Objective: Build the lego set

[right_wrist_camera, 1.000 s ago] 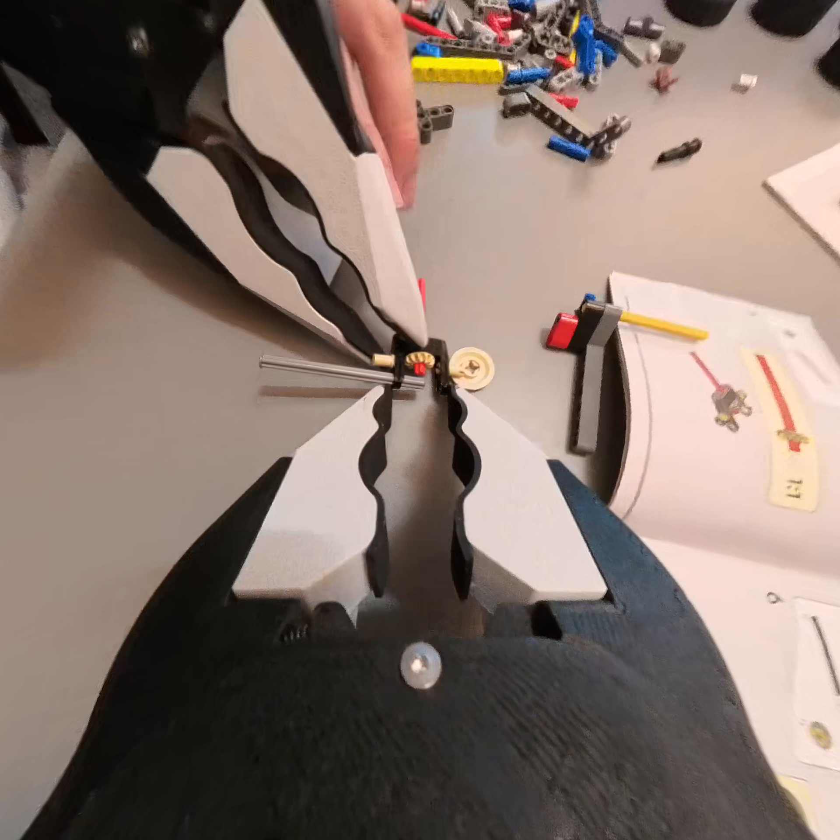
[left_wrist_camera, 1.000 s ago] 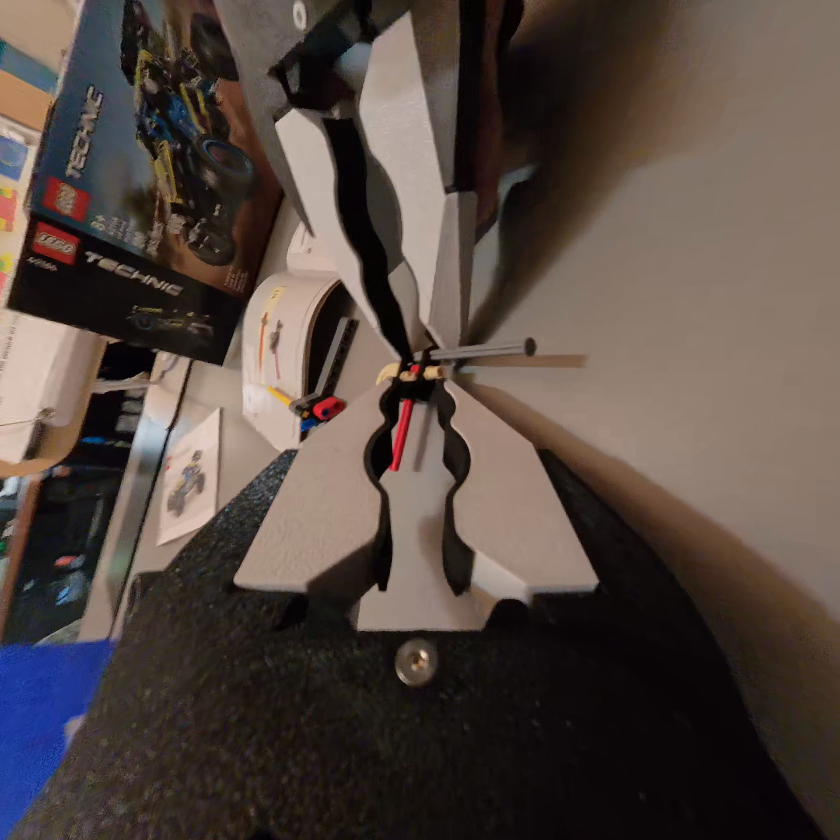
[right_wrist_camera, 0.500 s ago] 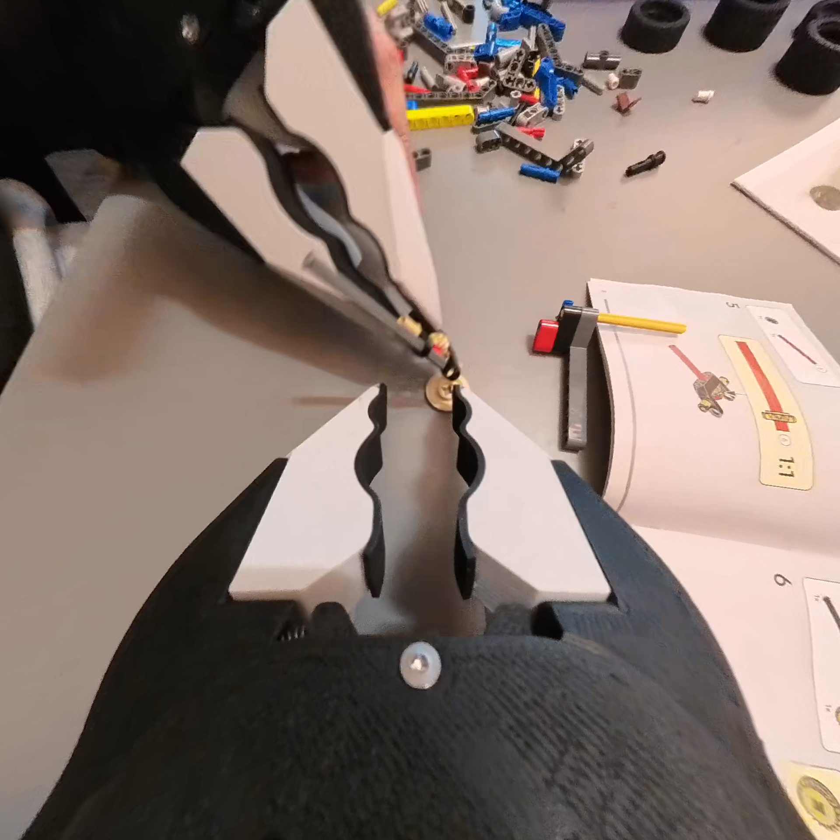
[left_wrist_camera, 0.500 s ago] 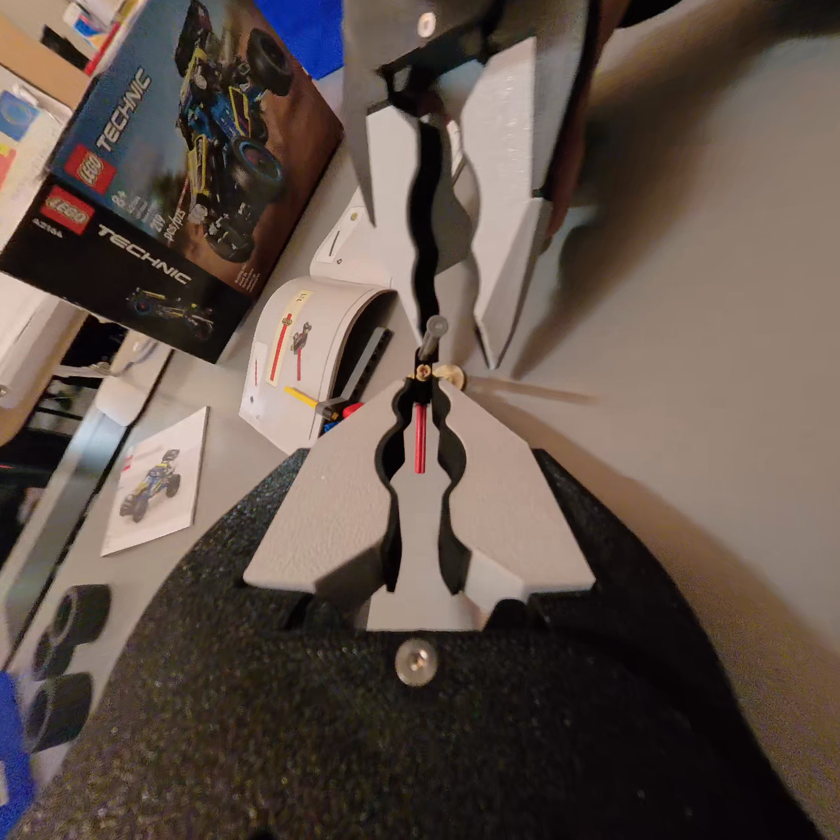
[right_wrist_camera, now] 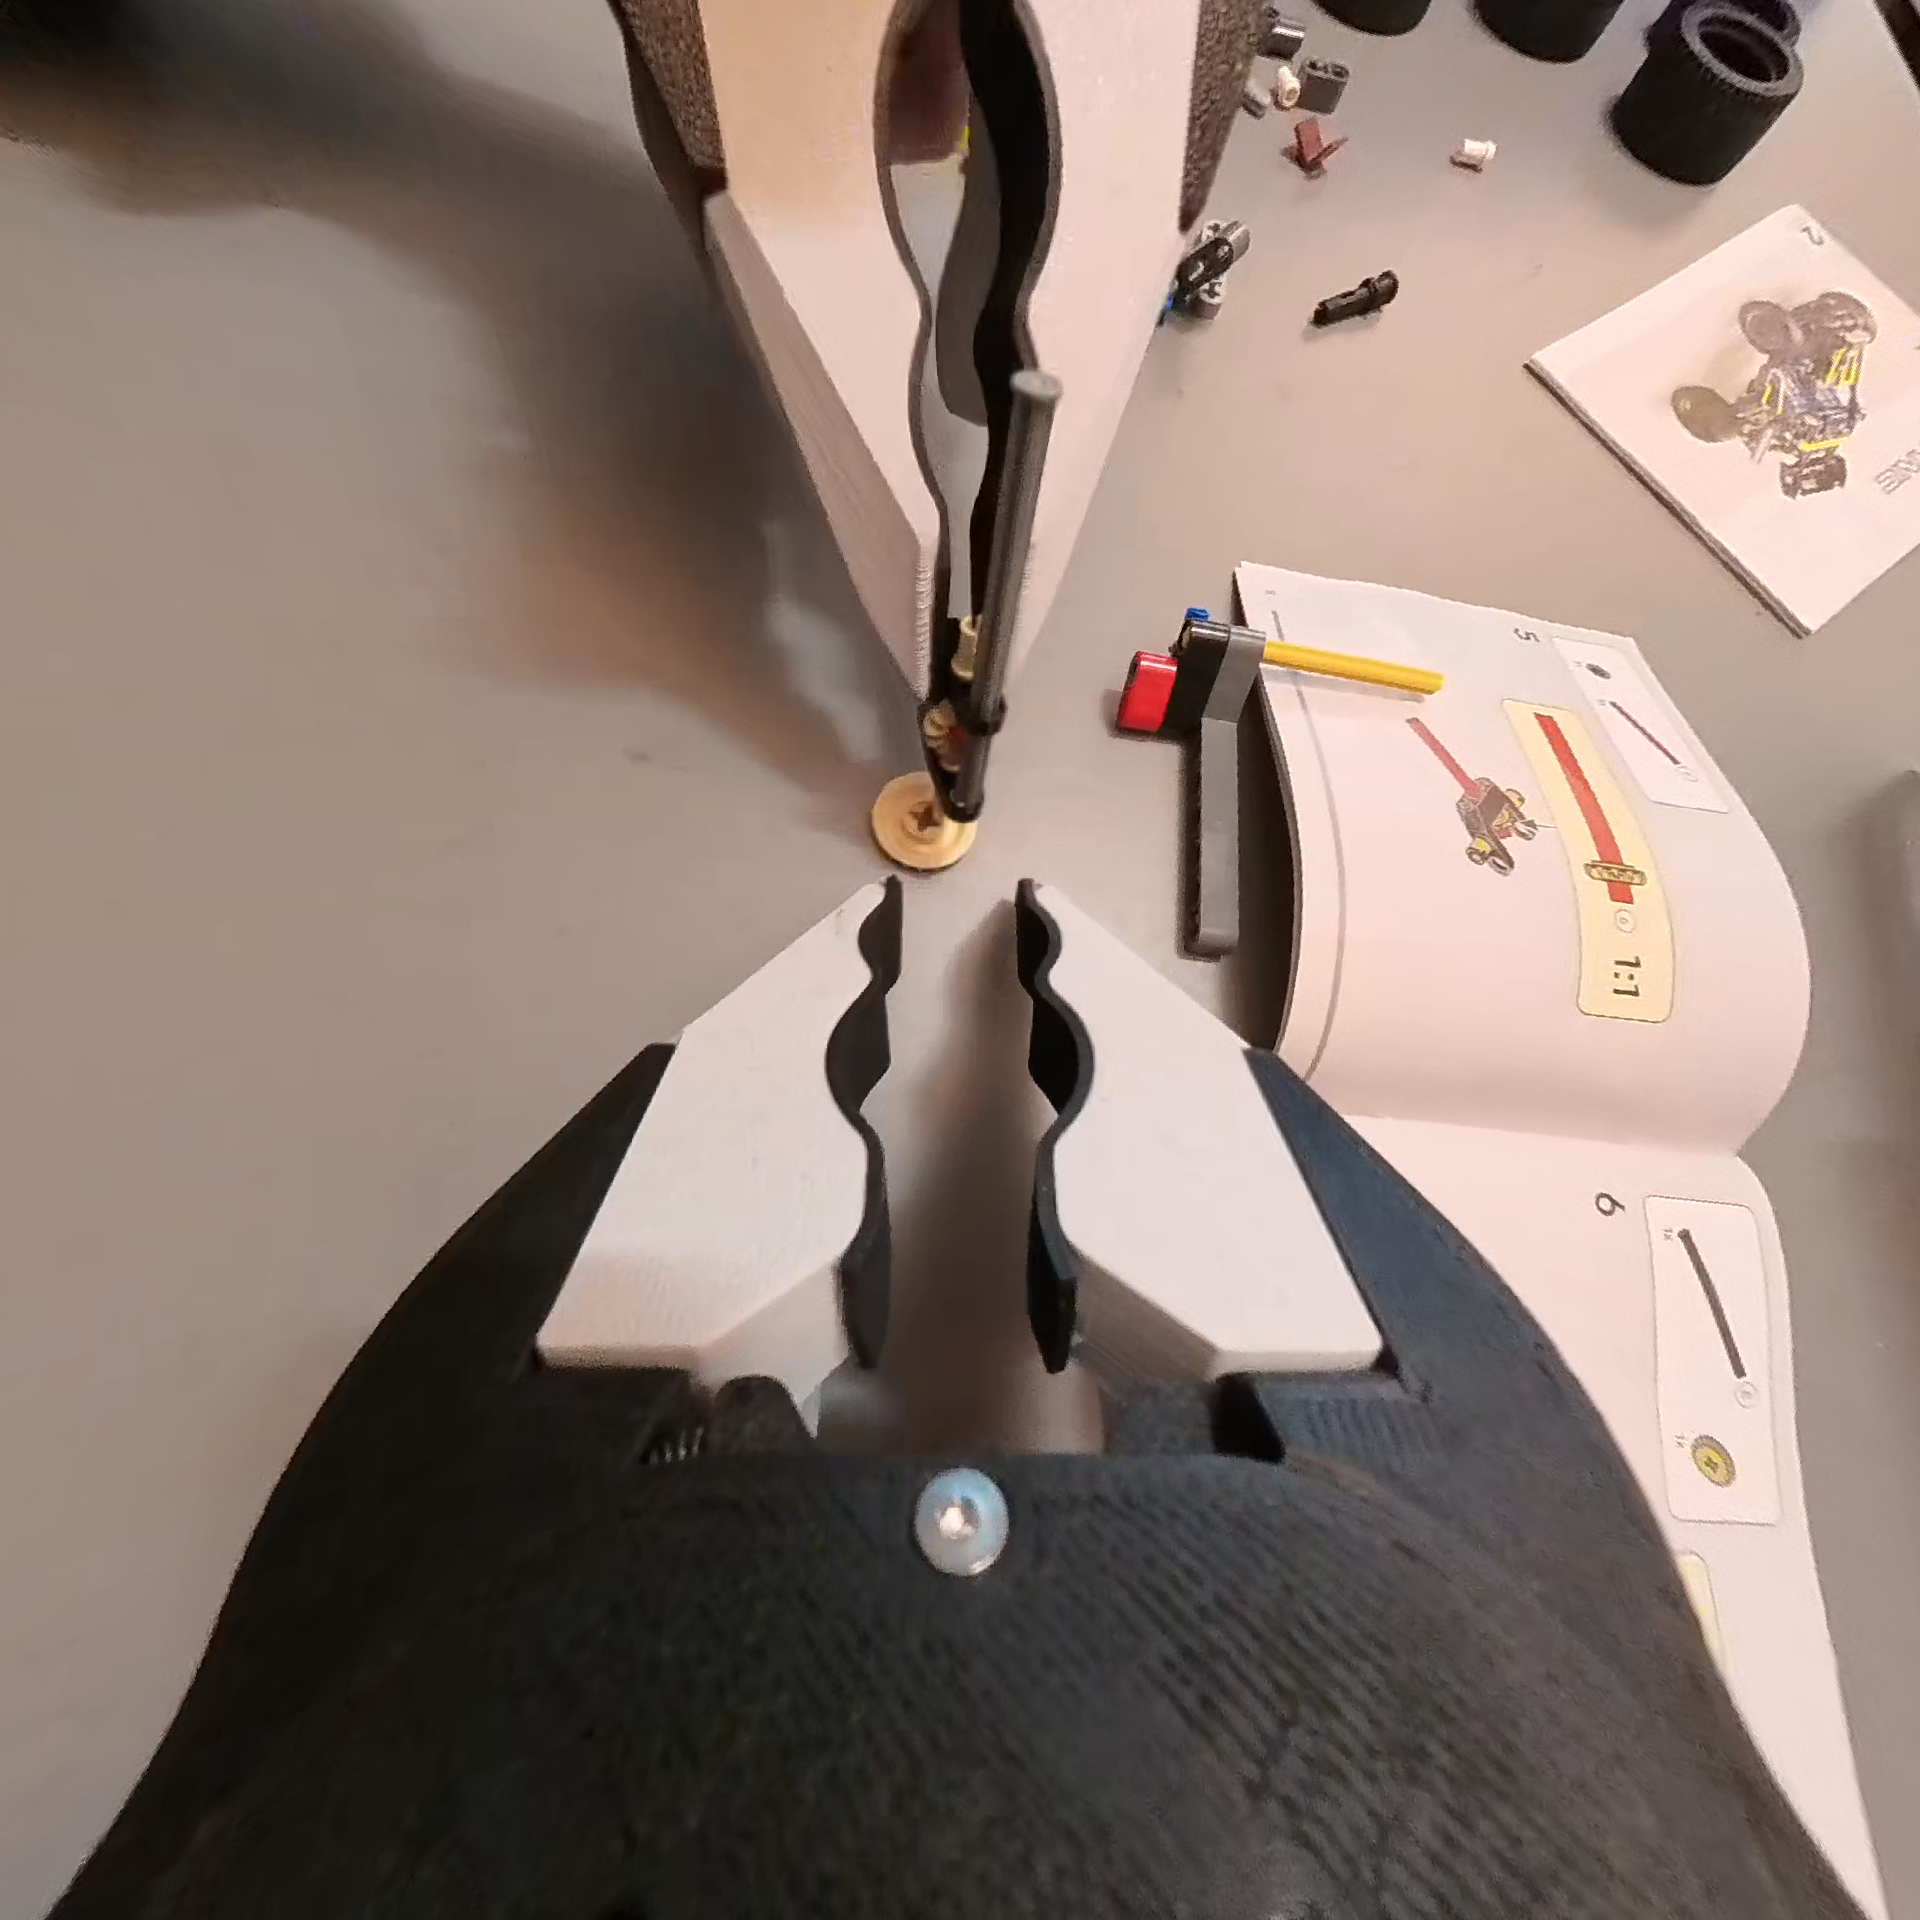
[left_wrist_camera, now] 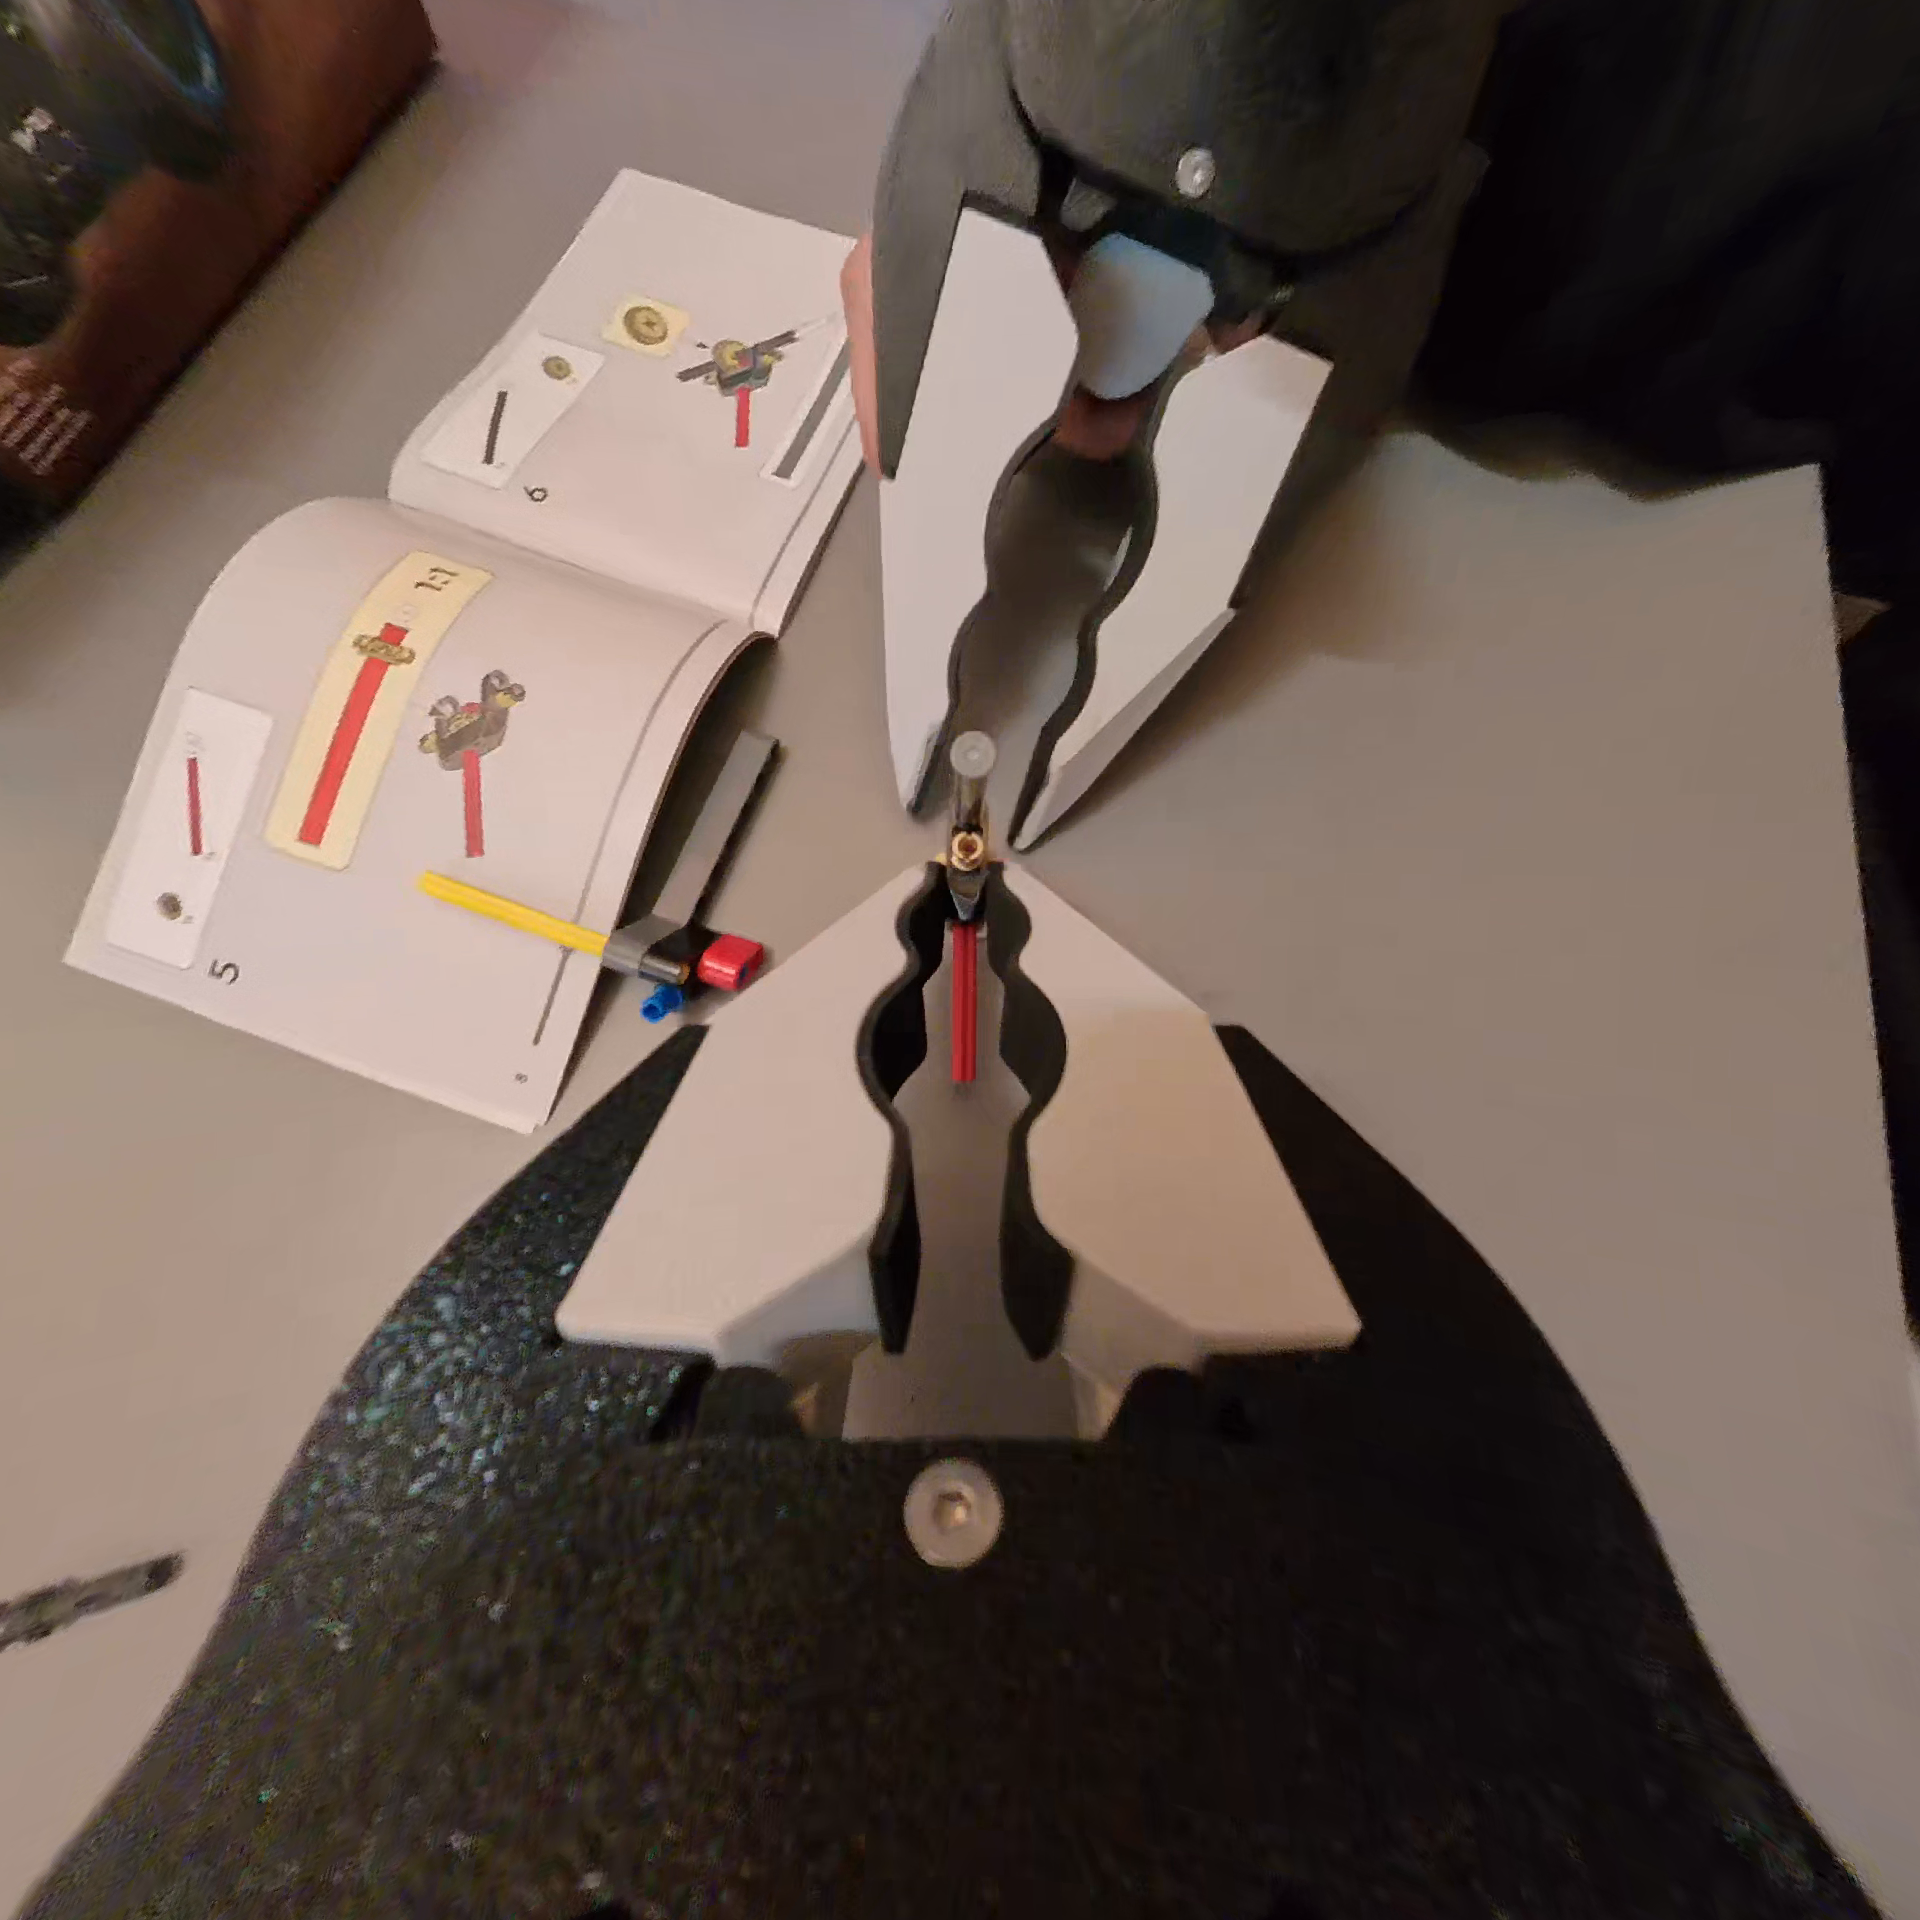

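Observation:
My left gripper (left_wrist_camera: 966, 878) is shut on a small black lego assembly (left_wrist_camera: 966, 888). A red axle (left_wrist_camera: 964, 997) runs back between the fingers and a long grey axle (left_wrist_camera: 972, 774) points away. In the right wrist view the assembly (right_wrist_camera: 961, 727) stands with its lower end on or just over a tan gear disc (right_wrist_camera: 923, 833) that lies flat on the table; the grey axle (right_wrist_camera: 1016, 520) leans up along the left gripper. My right gripper (right_wrist_camera: 956, 896) is open and empty, its tips a short way from the disc. It faces the left gripper tip to tip (left_wrist_camera: 971, 821).
An open instruction booklet (left_wrist_camera: 416, 790) (right_wrist_camera: 1507, 831) lies beside the grippers. A part with a yellow axle, grey beam and red piece (left_wrist_camera: 665, 951) (right_wrist_camera: 1205, 675) rests at its edge. Black tyres (right_wrist_camera: 1704, 94), loose pieces (right_wrist_camera: 1351, 296) and a leaflet (right_wrist_camera: 1766, 416) lie farther off. Only a small space, under 4 cm, lies between the two pairs of fingers.
The left gripper has turned the assembly, so the grey axle now points at the right gripper instead of sideways. The right gripper's tips have come away from the assembly and drawn back.

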`<state>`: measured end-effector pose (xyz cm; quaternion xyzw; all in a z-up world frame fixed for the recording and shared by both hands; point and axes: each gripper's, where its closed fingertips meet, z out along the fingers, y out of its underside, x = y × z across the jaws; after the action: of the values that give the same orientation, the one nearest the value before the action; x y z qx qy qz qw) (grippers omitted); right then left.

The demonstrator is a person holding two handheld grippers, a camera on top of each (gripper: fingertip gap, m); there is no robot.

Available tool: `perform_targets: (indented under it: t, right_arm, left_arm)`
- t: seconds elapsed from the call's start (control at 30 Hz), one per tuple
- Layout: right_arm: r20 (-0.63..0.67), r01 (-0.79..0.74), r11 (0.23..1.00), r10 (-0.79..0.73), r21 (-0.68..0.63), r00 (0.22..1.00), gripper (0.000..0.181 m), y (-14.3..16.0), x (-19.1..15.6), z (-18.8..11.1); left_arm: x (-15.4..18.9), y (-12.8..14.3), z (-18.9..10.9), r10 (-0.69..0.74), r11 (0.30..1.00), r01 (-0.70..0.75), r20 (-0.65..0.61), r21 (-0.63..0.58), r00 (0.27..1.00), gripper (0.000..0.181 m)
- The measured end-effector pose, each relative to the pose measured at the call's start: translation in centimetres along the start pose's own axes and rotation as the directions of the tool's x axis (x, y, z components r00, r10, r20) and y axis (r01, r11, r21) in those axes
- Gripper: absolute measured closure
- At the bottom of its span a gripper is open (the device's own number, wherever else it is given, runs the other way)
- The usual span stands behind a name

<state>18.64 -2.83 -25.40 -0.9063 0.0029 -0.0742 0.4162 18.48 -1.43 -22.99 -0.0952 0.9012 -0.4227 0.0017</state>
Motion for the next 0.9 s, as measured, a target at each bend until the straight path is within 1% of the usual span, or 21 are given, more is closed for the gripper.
perform_targets:
  t: [0.03,0.13,0.2,0.37,0.53,0.73,0.9]
  right_arm:
    - [0.003,-0.001,1.0,0.001,0.001,1.0,0.162,-0.02,-0.02,0.03]
    - [0.005,0.01,1.0,-0.01,0.0,1.0,0.167,-0.02,-0.14,0.07]
    - [0.003,0.011,1.0,-0.011,0.0,1.0,0.167,-0.03,-0.12,0.09]
    - [-0.007,0.016,1.0,-0.016,-0.001,1.0,0.169,-0.01,-0.01,0.11]
    - [-0.015,0.023,1.0,-0.023,0.0,1.0,0.169,-0.03,0.05,0.12]
    - [-0.045,0.022,1.0,-0.022,-0.003,0.999,0.168,-0.04,0.45,0.15]
    - [-0.053,0.015,0.999,-0.014,0.031,0.998,0.169,-0.48,0.65,-0.22]
  left_arm:
    - [0.16,-0.14,0.01,0.002,1.0,-0.002,-0.014,0.002,1.0,0.176]
    - [0.3,-0.18,0.08,0.019,1.0,-0.019,-0.023,-0.006,1.0,0.176]
    - [0.17,0.27,0.34,0.026,0.999,-0.027,-0.018,-0.034,0.999,0.176]
    - [-0.12,0.33,0.39,0.022,0.999,-0.022,-0.004,-0.049,1.0,0.176]
    - [-0.29,0.38,0.36,-0.029,0.998,0.028,-0.016,-0.06,0.999,0.176]
    - [-0.44,0.32,0.43,-0.043,0.993,0.04,-0.03,-0.108,0.999,0.175]
    - [-0.56,-0.05,0.03,-0.066,0.994,0.063,-0.028,-0.084,0.997,0.176]
